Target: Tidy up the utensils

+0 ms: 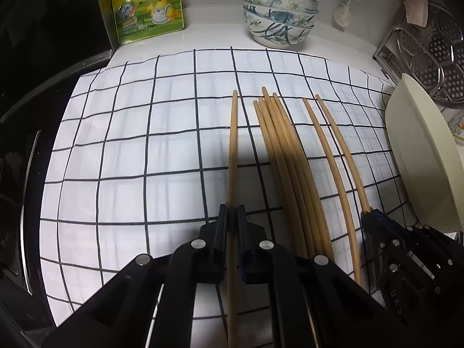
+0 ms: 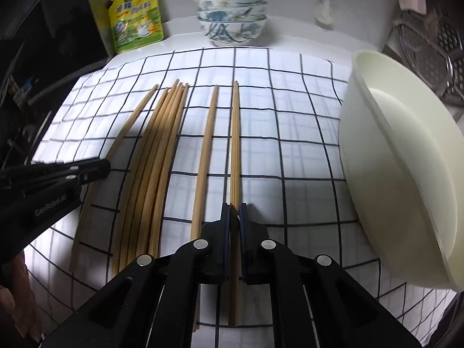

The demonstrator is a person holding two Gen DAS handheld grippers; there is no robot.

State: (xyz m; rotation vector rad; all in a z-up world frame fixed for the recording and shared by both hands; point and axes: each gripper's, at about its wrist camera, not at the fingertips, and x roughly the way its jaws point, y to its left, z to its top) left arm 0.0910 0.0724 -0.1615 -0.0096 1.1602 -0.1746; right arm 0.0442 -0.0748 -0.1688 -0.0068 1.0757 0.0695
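Wooden chopsticks (image 1: 290, 156) lie lengthwise on a white checked cloth (image 1: 130, 145), a bundle in the middle with singles either side. The left gripper (image 1: 232, 217) is clamped on the leftmost chopstick (image 1: 233, 145). The right gripper (image 2: 234, 211) is clamped on the rightmost chopstick pair (image 2: 235, 133). A cream dish (image 2: 406, 159) leans at the cloth's right edge. Stacked floral bowls (image 1: 279, 17) and a yellow seasoning pouch (image 1: 148, 3) stand behind.

Matt wooden chopsticks (image 1: 278, 156), woven cloth (image 1: 145, 145)
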